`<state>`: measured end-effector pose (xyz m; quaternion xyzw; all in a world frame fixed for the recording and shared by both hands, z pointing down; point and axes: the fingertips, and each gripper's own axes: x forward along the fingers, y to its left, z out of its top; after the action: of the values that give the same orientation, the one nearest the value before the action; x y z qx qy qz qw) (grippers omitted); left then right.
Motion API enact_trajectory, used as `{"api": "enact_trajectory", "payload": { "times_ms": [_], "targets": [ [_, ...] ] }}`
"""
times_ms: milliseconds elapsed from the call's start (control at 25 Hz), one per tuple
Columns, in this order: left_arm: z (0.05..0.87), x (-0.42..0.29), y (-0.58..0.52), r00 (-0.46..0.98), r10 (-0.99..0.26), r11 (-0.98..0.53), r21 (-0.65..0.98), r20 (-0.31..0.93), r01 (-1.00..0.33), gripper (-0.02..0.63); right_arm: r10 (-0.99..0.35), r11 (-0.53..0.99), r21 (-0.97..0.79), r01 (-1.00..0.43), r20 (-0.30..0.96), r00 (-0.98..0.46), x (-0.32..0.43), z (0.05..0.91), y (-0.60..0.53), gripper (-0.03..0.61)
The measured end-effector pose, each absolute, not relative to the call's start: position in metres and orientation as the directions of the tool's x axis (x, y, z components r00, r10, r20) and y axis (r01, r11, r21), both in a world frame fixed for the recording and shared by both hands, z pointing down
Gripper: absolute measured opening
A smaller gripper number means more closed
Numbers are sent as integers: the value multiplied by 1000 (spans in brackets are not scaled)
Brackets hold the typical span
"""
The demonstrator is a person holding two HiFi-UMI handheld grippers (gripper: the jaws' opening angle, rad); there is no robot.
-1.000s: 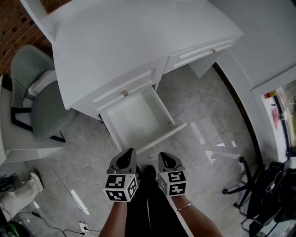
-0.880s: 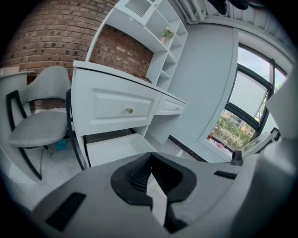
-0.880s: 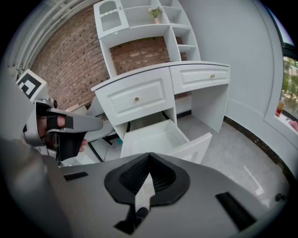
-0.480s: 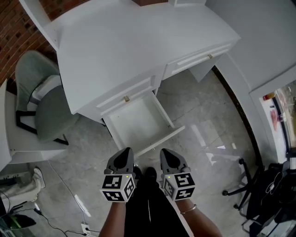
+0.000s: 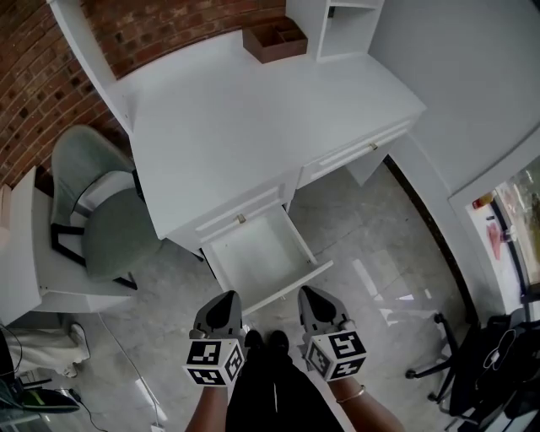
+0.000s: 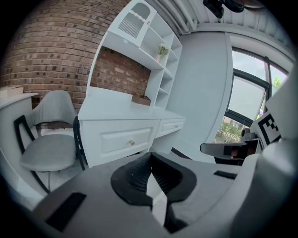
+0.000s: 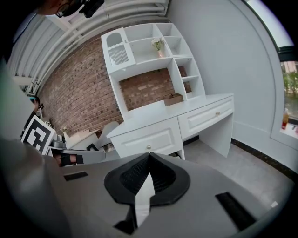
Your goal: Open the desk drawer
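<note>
The white desk [image 5: 245,126] stands ahead of me. Its lower left drawer [image 5: 261,253] is pulled out, and its inside looks bare. Above it a flat drawer with a gold knob [image 5: 241,219] is closed, as is the right drawer [image 5: 354,152]. My left gripper [image 5: 226,297] and right gripper [image 5: 310,294] hover side by side in front of the open drawer's front panel, apart from it. Both are shut with nothing between the fingers. In the left gripper view the gripper [image 6: 150,157] points at the knob [image 6: 132,142]. The right gripper [image 7: 149,156] points at the same knob [image 7: 149,148].
A grey-green chair [image 5: 110,228] stands left of the desk beside a second white table [image 5: 25,253]. A brown wooden box [image 5: 274,40] sits at the desk's back by the shelf unit [image 5: 337,21]. A black chair base [image 5: 447,337] is at the right, and cables [image 5: 34,396] lie at the lower left.
Both grippers have risen, still side by side and shut. The head view has tilted up, so the desk's back, the box and the brick wall now show. The drawer stays open.
</note>
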<state>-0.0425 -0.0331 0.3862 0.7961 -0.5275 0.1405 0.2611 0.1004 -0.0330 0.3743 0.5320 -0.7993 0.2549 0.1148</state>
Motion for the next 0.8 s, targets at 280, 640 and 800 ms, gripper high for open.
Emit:
{"api": "enact_trajectory", "payload": {
  "times_ms": [280, 640, 800],
  "targets": [
    [332, -51, -31, 394, -806, -310, 252, 443, -917, 9, -815, 346, -269, -899, 389, -430, 98, 319, -34, 5],
    [286, -68, -32, 363, -844, -302, 210, 394, -930, 9, -825, 380, -221, -898, 357, -437, 99, 280, -34, 5],
    [273, -75, -26, 349, -855, -293, 198, 384, -935, 9, -832, 391, -216, -895, 333, -444, 100, 266, -35, 5]
  ]
}}
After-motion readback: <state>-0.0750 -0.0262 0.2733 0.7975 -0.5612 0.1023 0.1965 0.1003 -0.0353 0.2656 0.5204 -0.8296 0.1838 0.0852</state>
